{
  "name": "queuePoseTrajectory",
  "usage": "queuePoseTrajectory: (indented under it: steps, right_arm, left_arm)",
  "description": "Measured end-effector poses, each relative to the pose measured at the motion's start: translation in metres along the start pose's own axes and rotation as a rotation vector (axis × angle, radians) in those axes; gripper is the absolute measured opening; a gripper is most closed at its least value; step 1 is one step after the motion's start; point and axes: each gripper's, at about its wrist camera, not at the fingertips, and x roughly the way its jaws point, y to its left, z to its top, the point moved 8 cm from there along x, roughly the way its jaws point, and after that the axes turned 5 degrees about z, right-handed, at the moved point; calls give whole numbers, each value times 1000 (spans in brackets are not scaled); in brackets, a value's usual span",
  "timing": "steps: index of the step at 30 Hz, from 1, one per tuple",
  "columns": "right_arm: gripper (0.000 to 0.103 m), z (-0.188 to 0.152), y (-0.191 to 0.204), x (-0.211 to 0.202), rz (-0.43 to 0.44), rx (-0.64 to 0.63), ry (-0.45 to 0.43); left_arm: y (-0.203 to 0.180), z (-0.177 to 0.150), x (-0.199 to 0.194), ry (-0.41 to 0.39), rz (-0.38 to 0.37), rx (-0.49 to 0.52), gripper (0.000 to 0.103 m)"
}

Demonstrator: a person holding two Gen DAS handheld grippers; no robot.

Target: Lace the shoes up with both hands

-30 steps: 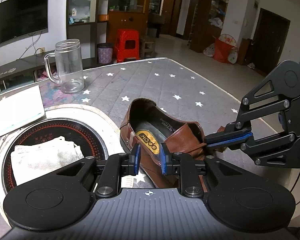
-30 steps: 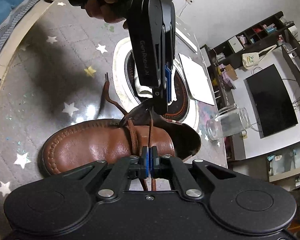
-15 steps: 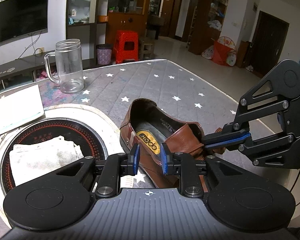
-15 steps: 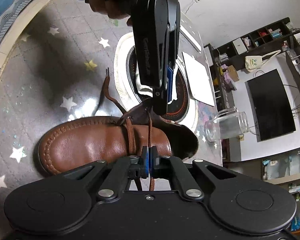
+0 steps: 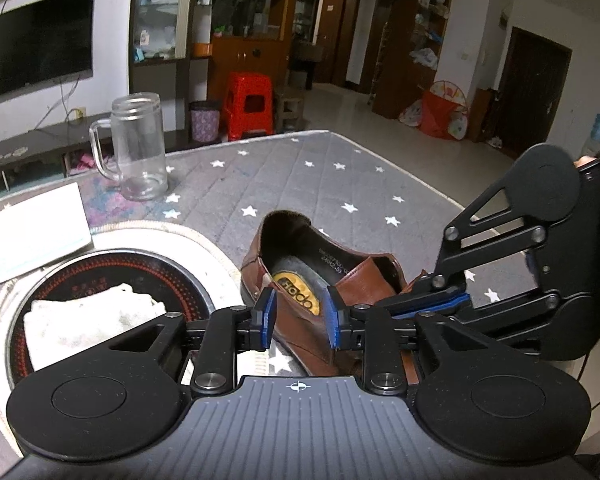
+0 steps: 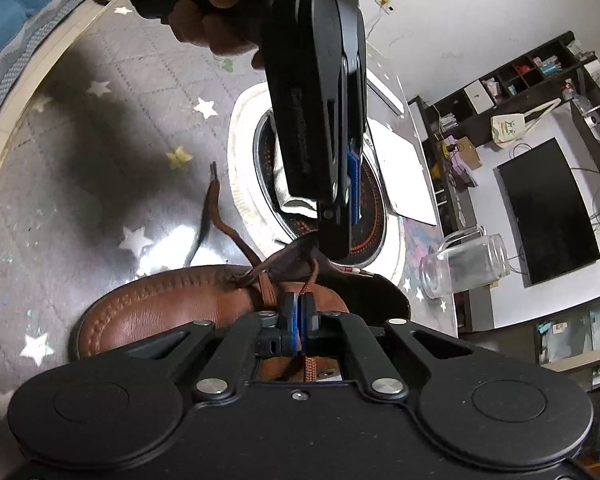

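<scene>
A brown leather shoe (image 5: pixel 320 280) lies on the grey star-patterned mat; it also shows in the right wrist view (image 6: pixel 172 312). My left gripper (image 5: pixel 299 316) is open, its jaws standing either side of the shoe's near side wall. My right gripper (image 6: pixel 299 322) is shut on a brown shoelace (image 6: pixel 310 280) that runs up from the shoe's eyelets; it also shows in the left wrist view (image 5: pixel 432 308) at the tongue. The other lace end (image 6: pixel 210 208) trails loose on the mat. The left gripper (image 6: pixel 340 236) hangs over the shoe's opening.
A round cooktop (image 5: pixel 80 280) with a white cloth (image 5: pixel 88 320) on it sits left of the shoe. A glass mug (image 5: pixel 140 148) and a white pad (image 5: pixel 32 232) stand behind it. The mat's edge (image 5: pixel 420 184) runs along the right.
My left gripper's jaws have opened a little wider around the shoe's side. My right gripper keeps its hold on the lace and has shifted slightly closer to the shoe.
</scene>
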Motion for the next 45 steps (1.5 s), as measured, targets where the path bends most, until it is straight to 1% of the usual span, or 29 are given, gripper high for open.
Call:
queuePoseTrajectory:
  steps: [4,7,13,16,18,23,26,30,32,33,34,40,41,43,45]
  right_arm:
    - [2,-1,0,1,-2,6,-3]
    - [2,-1,1,0,-3,9,-8]
    - [2,0,1,0,-4,14,-5]
    - [2,0,2,-1,-5,13,-3]
    - [2,0,2,-1,-6,13,-4]
    - [1,0,6,-2,-8,15,-4]
    - [2,0,8,-4,-10,21,-6]
    - [2,0,8,-7,-18,45,-7]
    - [2,-1,9,-10,-29,58,-8]
    - [2,-2,10,-13,-39,63,-8]
    - [2,-2,10,-14,-46,68,-8]
    - [3,-9,12,-30,-85,130,-15]
    - [4,-10,13,-31,-90,138,-16]
    - [10,-13,15,-37,-102,163,-19]
    - [10,-18,18,-42,-111,196,-22]
  left_arm:
    - [-6,-11,-4,29,-19,72,27]
    - [-18,-17,-1,48,-45,126,27]
    - [-33,-16,8,48,-60,207,27]
    - [-33,-17,16,61,-55,232,20]
    - [-33,-18,20,69,-56,233,13]
    - [-33,-21,25,61,-56,236,5]
    - [-35,-23,26,51,-30,238,3]
    - [-36,-23,19,26,27,233,3]
    - [-35,-24,13,14,60,243,3]
    - [-33,-24,9,4,98,250,2]
    - [-31,-23,6,-1,112,248,2]
    - [-9,-20,-17,-29,212,194,2]
    - [-6,-19,-20,-33,222,188,2]
    - [4,-19,-27,-39,250,161,2]
    - [11,-23,-31,-29,268,144,2]
